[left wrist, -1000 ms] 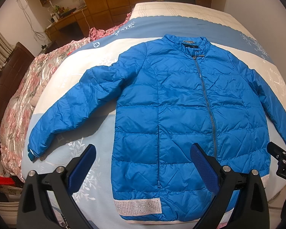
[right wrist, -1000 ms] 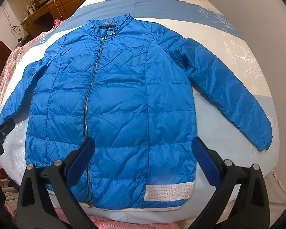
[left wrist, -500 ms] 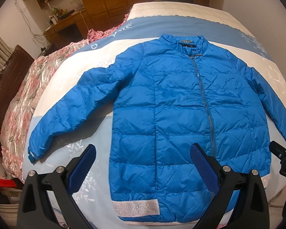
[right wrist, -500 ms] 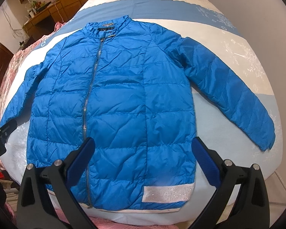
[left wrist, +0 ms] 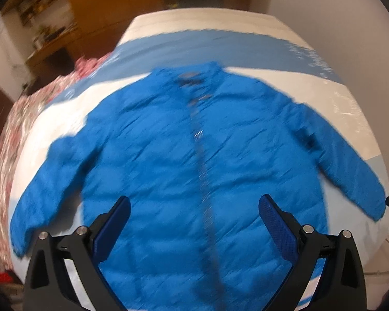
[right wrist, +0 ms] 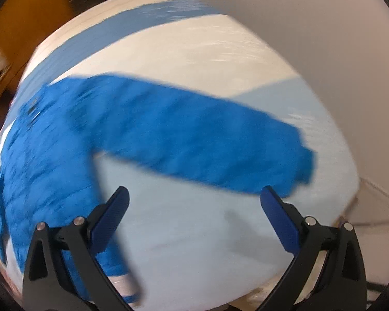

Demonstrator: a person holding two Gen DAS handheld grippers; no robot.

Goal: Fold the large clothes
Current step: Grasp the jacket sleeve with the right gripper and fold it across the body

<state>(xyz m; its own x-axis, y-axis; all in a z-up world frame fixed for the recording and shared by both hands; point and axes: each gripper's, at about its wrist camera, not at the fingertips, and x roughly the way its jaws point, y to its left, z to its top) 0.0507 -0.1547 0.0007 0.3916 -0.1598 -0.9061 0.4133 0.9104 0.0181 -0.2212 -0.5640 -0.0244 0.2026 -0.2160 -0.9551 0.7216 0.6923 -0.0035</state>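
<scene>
Bed [left wrist: 259, 51] fills both views, cover in cream, mid-blue and pale-blue bands, both frames motion-blurred. Blue puffer jacket [left wrist: 194, 160] lies flat on the bed, front up, zipped, collar toward 12 o'clock in the left wrist view, hem toward 6 o'clock under the camera, sleeves spread out toward 8 and 4 o'clock. In the right wrist view the jacket body sits at 9 o'clock and one sleeve [right wrist: 194, 145] runs across the middle toward 3 o'clock, cuff near the bed edge, lying on the cream and pale-blue bands. Pink floral quilt [left wrist: 10, 140] bunched along the bed at 9 o'clock in the left view. Wooden cabinets [left wrist: 96, 7] and shelving at 11 o'clock past the head of the bed, white wall at 2 o'clock. Left gripper [left wrist: 194, 223] above the jacket's lower front, jaws wide apart, nothing between them, zipper line [left wrist: 205, 181] runs up between the fingers. Right gripper [right wrist: 194, 212] over bare pale-blue cover just below the sleeve, jaws wide, holding nothing; its right fingertip [right wrist: 269, 197] overlaps the sleeve's lower edge in view, contact cannot be told from the blur.
</scene>
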